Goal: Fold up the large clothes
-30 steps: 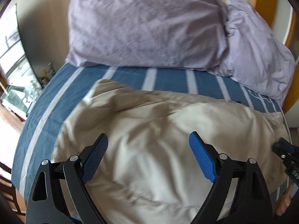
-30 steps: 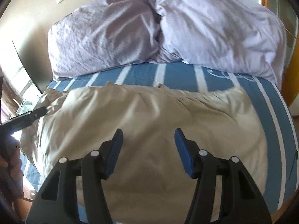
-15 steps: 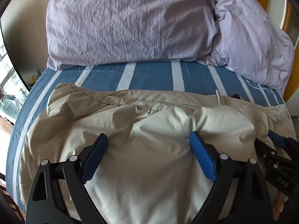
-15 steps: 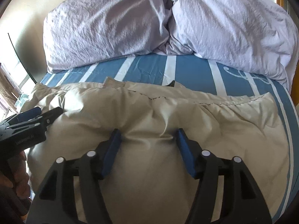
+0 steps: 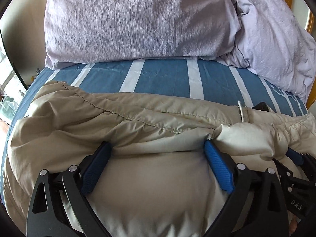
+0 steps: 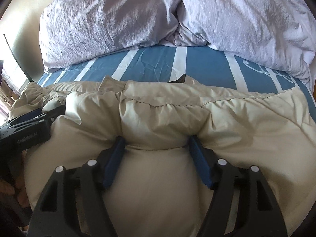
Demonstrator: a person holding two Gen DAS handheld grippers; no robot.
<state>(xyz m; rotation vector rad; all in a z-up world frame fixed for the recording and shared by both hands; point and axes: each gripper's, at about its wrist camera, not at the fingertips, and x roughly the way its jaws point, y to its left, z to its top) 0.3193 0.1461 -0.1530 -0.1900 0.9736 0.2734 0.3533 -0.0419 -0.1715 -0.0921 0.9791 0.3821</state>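
My two pairs of tongs press side by side into a puffy beige padded garment (image 5: 154, 122) lying across the lower half of both views, on a bed with a blue and white striped sheet (image 5: 164, 75). At the far left of the right view, my left tongs (image 5: 156, 158) show as a black shape resting on the garment's left end. In their own view their blue pads stand wide and are opening, with a swell of fabric bulging between them; the pads (image 5: 217, 167) dent the cloth but do not pinch it. Further right, my right tongs (image 6: 157, 150) are opening too, narrower, with a rounded hump of filling between the pads, likewise not clamped. A stitched seam runs across the garment just beyond both tongs. Lilac pillows (image 6: 173, 13) fill the top of each frame. The risk I judge: the springy filling may push the fold back open once I let go, and slippery cloth could slide off the bed edge.
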